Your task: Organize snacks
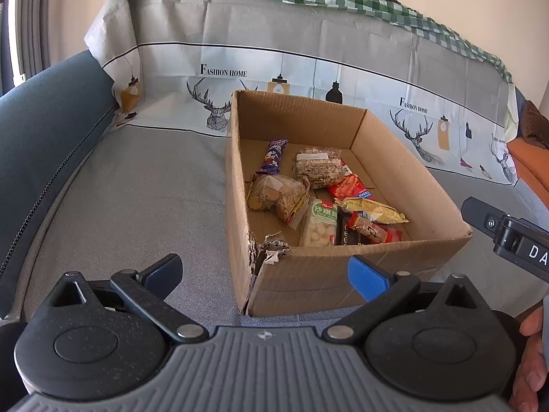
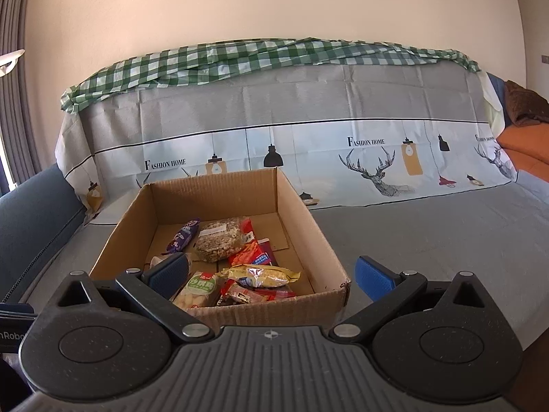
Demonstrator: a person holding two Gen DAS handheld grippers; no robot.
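Note:
An open cardboard box [image 1: 346, 274] stands on a grey sofa seat; it also shows in the right wrist view [image 2: 305, 219]. Inside lie several snacks: a purple packet [image 1: 273, 156], a grain bar block [image 1: 319, 166], a cookie bag [image 1: 278, 195], a green-white candy pack [image 1: 319, 228], a yellow packet [image 1: 372, 210] and red packets [image 1: 348, 185]. My left gripper [image 1: 266, 276] is open and empty, just in front of the box's torn near corner. My right gripper [image 2: 272, 274] is open and empty, over the box's near wall.
The sofa back is draped with a printed grey cloth [image 2: 274, 110] and a green checked cloth [image 2: 240, 58]. A blue cushion [image 1: 44, 137] lies at the left. An orange cushion [image 2: 525, 151] sits at the far right. Grey seat [image 1: 137, 199] stretches left of the box.

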